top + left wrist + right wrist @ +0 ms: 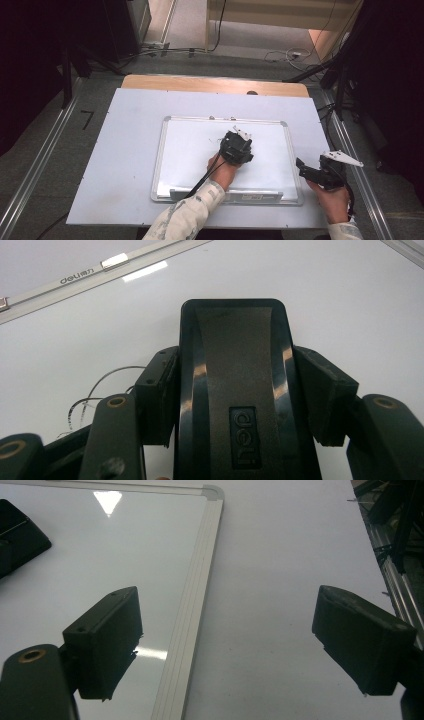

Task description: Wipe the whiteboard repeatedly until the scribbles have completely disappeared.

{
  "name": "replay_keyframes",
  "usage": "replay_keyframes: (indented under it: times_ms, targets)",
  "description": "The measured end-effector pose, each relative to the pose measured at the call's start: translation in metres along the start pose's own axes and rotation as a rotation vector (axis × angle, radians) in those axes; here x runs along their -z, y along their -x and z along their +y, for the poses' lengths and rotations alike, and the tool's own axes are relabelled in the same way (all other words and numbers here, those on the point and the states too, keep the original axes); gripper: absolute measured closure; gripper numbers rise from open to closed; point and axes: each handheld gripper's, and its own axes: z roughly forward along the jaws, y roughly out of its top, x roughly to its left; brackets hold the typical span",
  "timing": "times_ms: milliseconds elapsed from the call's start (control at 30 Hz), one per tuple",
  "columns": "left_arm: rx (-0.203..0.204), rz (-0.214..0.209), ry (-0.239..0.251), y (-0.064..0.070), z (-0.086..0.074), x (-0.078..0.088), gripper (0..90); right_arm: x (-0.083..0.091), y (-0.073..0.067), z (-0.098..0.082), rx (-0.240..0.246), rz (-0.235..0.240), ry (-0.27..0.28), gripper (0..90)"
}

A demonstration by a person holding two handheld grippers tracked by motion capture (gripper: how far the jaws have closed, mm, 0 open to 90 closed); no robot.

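left gripper (240, 405) is clenched on the eraser (235, 365), its long axis running straight ahead between the jaws; faint marks (95, 395) lie just to its left. right gripper (225, 645) released.

— How is the light in the high view?
— Bright on the table (135, 150) and whiteboard (192, 145), from overhead; the room's left and right edges sink into black. The picture is soft and grainy.
— Any glare?
— A triangular reflection on the whiteboard in the right gripper view, a bar-shaped one in the left gripper view, plus highlights on the glossy black eraser (235, 390).
— Focus?
— The nearest jaw parts at the bottom blur slightly.
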Motion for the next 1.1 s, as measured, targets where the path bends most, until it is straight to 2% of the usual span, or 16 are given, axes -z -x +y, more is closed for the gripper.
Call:
replay_keyframes:
  times_ms: [300, 667, 767, 1100]
  targets:
    - [0.001, 0.023, -0.001, -0.009, -0.002, 0.001, 40.3, 0.000, 0.001, -0.001, 0.001, -0.004, -0.002, 11.3]
    - [0.034, 0.043, 0.001, -0.026, -0.004, 0.004, 40.3, 0.000, 0.001, -0.001, 0.001, -0.005, -0.004, 11.3]
    - [0.036, 0.059, 0.000, -0.023, -0.004, 0.004, 40.4, 0.000, 0.001, -0.001, 0.002, -0.003, -0.005, 11.3]
    - [0.029, 0.056, 0.001, -0.012, -0.003, 0.002, 40.4, -0.001, 0.000, 0.000, 0.007, -0.004, -0.004, 11.3]
